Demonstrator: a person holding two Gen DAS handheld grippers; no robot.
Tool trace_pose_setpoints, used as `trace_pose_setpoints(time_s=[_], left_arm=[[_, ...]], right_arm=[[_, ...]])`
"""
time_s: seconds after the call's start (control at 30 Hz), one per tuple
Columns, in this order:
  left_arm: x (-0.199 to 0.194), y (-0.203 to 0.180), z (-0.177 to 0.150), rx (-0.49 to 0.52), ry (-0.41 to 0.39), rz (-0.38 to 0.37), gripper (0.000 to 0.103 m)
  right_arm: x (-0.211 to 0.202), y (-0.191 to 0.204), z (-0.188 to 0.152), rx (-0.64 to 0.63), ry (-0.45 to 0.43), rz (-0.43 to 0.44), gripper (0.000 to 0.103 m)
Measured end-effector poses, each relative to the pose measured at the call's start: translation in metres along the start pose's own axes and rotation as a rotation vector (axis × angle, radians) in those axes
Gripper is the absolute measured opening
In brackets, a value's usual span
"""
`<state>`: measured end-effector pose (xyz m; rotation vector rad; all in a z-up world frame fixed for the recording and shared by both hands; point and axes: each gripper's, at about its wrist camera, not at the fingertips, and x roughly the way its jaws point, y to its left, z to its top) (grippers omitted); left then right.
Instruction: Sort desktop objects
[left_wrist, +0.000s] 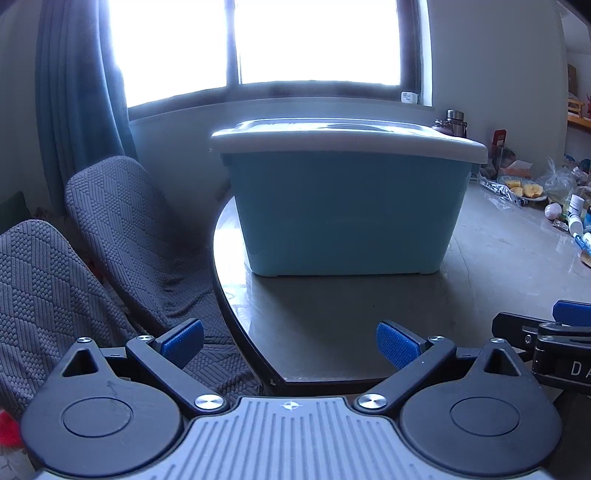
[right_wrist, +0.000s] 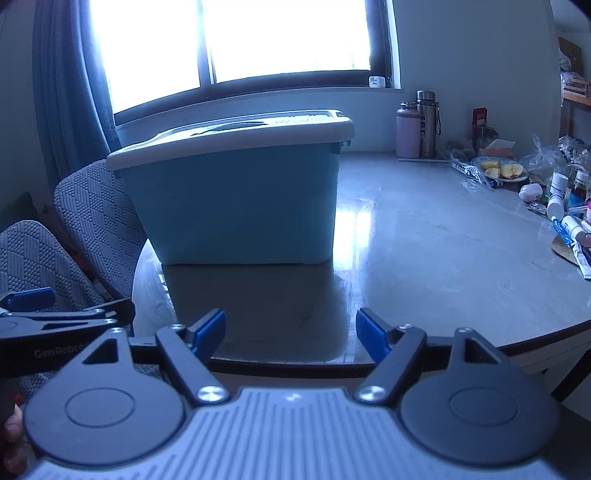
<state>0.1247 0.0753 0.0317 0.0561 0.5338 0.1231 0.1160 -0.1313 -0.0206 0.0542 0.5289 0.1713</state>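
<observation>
Behind the table's (right_wrist: 443, 258) near edge, lidded blue bin (right_wrist: 240, 199) faces both empty, spread claws.

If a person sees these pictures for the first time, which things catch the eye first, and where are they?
First the blue box with its pale lid, closed, standing on the table near its left edge, before the bright window. Next the clutter of bottles and a fruit plate at the far right of the table. Both tongs, left and right, are open and empty at the near edge.
</observation>
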Motion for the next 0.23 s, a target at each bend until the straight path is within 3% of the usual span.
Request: trace_pose_setpoints(time_s=[0.23], left_arm=[[0.0042,0.0025,0.0001,-0.007,0.003,-0.005,0.101]], right_arm=[[0.0038,0.0022,0.0006,0.005,0.011,-0.004,0.077]])
